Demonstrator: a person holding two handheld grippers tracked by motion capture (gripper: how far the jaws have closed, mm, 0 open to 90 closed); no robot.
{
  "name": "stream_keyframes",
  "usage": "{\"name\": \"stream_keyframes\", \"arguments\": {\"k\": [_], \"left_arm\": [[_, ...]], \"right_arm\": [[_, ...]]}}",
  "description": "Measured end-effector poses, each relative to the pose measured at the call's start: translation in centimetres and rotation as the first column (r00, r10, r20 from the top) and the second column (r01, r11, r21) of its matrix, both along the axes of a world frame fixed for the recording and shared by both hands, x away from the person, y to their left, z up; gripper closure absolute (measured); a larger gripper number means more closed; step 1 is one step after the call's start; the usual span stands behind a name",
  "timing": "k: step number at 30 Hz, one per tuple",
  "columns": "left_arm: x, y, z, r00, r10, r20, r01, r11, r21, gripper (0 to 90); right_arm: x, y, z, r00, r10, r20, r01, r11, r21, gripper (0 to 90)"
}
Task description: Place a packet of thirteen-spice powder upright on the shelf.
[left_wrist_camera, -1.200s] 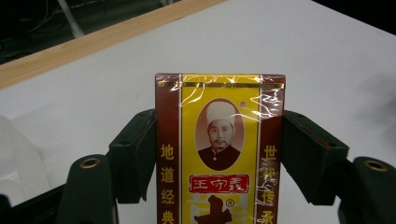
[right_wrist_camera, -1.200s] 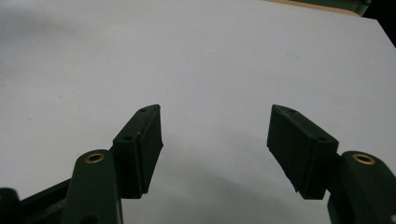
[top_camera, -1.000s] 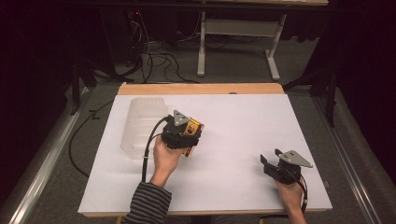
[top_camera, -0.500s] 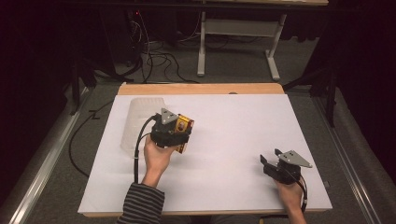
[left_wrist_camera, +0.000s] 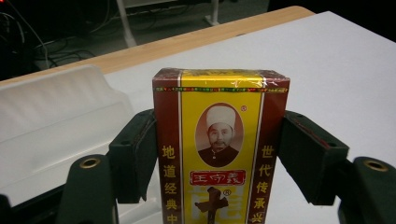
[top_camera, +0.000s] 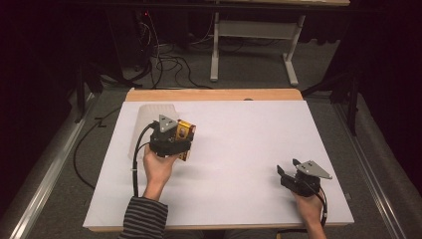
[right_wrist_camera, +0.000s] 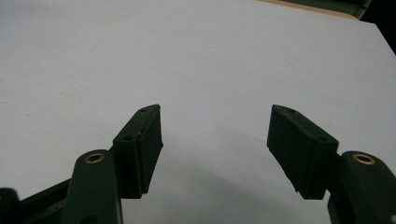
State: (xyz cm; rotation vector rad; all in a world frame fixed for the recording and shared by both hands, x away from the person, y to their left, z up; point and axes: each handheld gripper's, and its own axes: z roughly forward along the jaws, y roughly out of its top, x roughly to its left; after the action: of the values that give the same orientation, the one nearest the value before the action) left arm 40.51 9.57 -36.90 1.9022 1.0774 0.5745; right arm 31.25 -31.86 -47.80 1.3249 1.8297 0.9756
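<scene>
The left gripper [top_camera: 175,142] is pinched on a red-and-yellow box [left_wrist_camera: 219,149], its jaws pressed to the two narrow sides so the printed face is kept upright toward the camera. The box is held just beside the translucent plastic bin [top_camera: 149,119], on the side toward the table's middle, probably for placing into it. Well apart from the bin, the right gripper [top_camera: 288,174] is kept spread and empty over the white table [top_camera: 249,144]

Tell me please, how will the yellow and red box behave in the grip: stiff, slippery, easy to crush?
The box is probably stiff enough: the left gripper clamps its two sides and they look straight, not dented. Its shiny film wrap suggests it may slip. It looks like light carton, so hard squeezing could crush it.
</scene>
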Motion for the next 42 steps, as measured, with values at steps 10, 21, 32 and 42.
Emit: {"name": "stream_keyframes", "arguments": {"k": [10, 21, 32, 42], "left_arm": [[-0.2, 1.8, -0.2, 0.9984, 0.053, 0.019, -0.053, 0.9986, -0.003, 32.6], [-0.4, 3.6, -0.5, 0.9954, 0.094, 0.022, -0.093, 0.9954, -0.021, 32.6], [-0.6, 4.7, -0.9, 0.9922, 0.122, 0.025, -0.121, 0.992, -0.036, 32.6], [-0.8, 5.5, -1.4, 0.9884, 0.15, 0.025, -0.149, 0.9884, -0.03, 32.6]], "right_arm": [[0.0, 0.0, 0.0, 1.0, 0.0, 0.0, 0.0, 1.0, -0.002, 36.2], [0.0, 0.0, 0.0, 1.0, -0.001, -0.002, 0.001, 1.0, 0.006, 36.2], [0.0, 0.0, 0.0, 1.0, -0.001, 0.0, 0.001, 1.0, 0.003, 36.2], [0.0, 0.0, 0.0, 1.0, -0.004, 0.001, 0.004, 1.0, 0.003, 36.2]]}}
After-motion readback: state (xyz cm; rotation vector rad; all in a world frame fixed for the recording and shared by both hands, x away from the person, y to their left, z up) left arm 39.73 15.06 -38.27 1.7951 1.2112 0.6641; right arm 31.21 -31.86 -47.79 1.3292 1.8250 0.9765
